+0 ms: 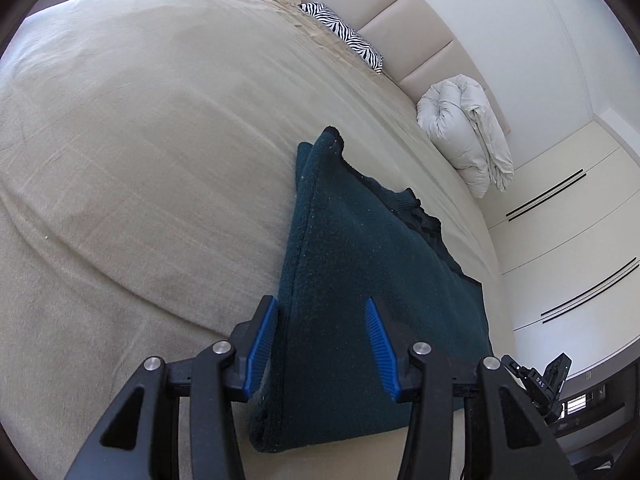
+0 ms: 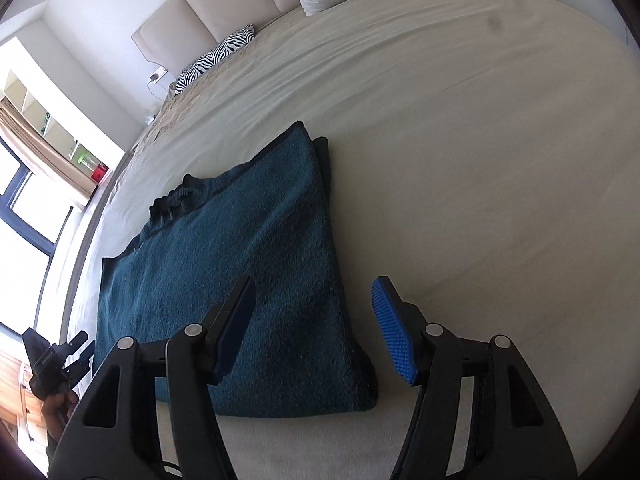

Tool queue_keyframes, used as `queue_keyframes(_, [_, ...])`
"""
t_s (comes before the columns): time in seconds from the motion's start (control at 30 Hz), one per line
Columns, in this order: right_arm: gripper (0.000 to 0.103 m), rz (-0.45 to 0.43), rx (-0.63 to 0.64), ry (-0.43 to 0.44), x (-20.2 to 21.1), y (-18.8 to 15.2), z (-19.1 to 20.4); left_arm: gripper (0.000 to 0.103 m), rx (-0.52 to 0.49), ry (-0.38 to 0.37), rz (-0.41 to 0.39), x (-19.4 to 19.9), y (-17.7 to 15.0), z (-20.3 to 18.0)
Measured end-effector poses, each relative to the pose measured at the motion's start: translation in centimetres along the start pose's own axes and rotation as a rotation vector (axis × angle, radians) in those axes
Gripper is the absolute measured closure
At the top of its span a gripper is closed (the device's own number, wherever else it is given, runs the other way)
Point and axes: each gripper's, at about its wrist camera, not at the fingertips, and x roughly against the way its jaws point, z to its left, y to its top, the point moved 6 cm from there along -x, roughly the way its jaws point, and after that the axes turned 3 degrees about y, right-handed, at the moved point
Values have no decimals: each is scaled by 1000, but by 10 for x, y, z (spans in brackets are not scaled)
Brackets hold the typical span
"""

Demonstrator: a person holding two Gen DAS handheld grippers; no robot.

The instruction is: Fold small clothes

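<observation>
A dark teal knitted garment point(image 1: 360, 280) lies folded flat on the beige bed point(image 1: 140, 160), its black ribbed collar at the far edge. My left gripper point(image 1: 322, 312) is open and empty, hovering over the garment's near left corner. In the right wrist view the same garment point(image 2: 248, 272) lies on the bed point(image 2: 480, 160). My right gripper point(image 2: 314, 296) is open and empty, straddling the garment's right folded edge. The other gripper point(image 2: 60, 356) shows at the lower left, held in a hand.
A zebra-print pillow point(image 1: 344, 36) and a rolled white duvet point(image 1: 468, 136) lie by the padded headboard point(image 1: 404, 20). White wardrobe doors point(image 1: 568, 248) stand to the right. A window with curtains point(image 2: 28, 200) is beyond the bed's far side.
</observation>
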Motion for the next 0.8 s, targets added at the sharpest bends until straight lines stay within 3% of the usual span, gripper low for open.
queue_keyframes(0.1, [44,5,7,-13,10,-16,-6,55,-30,20,6,1,-8,2])
queue_keyframes(0.23, [52,9,17,-13,16,-21,-8,71,-65,49,13,0,-15,3])
queue_keyframes(0.33, [59,13,58,-36,18,-21,-5,71,-70,64,11,3,-19,5])
queue_keyframes(0.57, [59,22,78,-40,17,-23,-3,71,-117,95,-7,10,-27,-2])
queue_keyframes(0.67, [70,32,105,-73,14,-26,-2,72,-147,113,2,6,-30,-5])
queue_keyframes(0.8, [86,23,131,-105,17,-25,-3,85,-134,120,-3,6,-29,-3])
